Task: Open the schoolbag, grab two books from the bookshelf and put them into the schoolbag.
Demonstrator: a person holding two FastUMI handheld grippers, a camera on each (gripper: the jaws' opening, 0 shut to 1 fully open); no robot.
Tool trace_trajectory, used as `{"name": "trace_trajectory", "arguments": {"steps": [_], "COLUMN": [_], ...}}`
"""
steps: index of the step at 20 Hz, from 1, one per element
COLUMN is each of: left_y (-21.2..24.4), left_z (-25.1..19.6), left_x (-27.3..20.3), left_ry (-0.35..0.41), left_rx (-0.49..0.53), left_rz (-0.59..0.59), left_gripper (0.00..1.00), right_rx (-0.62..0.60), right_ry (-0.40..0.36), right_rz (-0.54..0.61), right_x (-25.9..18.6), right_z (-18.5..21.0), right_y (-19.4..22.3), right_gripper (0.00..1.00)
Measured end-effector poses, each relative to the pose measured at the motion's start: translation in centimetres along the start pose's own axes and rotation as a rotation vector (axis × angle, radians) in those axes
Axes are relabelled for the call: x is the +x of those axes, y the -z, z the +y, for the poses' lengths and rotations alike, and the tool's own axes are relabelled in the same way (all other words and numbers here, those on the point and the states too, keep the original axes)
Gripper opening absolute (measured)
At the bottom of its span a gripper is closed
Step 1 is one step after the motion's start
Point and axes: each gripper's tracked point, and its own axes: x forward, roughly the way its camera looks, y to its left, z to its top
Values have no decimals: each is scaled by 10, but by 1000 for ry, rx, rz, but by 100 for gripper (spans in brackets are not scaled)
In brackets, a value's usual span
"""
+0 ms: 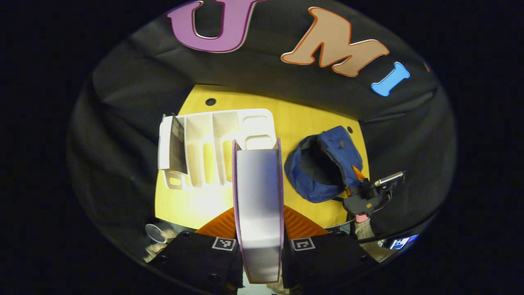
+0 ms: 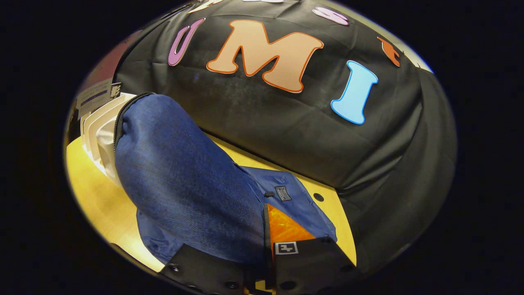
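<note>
Left gripper [image 1: 258, 246] clamps stiff book [image 1: 258, 205] at frame centre; right gripper [image 2: 266, 262] pinches soft schoolbag [image 2: 184, 180] flap, lower centre.

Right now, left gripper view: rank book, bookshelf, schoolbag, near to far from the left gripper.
1. Book: clamped upright between the left gripper fingers.
2. Bookshelf and schoolbag: both beyond the book on the yellow table, shelf to its left, open bag to its right, where the right gripper grips its edge. Too close to call.
</note>
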Motion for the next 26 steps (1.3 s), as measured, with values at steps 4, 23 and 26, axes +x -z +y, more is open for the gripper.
{"name": "trace_trajectory", "arguments": {"steps": [4, 23, 26], "left_y": [9, 10, 12], "left_z": [-37, -162, -177], "left_x": [37, 225, 245], "left_ry": [119, 500, 552], "left_rx": [19, -91, -146], "left_rz": [-2, -208, -230], "left_gripper": [34, 35, 34], "right_rx": [20, 109, 143], "right_ry": [-4, -65, -73], "right_rz": [-1, -45, -51], "right_x": [-2, 3, 2], "right_z": [-2, -4, -5], "right_y": [-1, -7, -7], "right_gripper": [9, 9, 7]}}
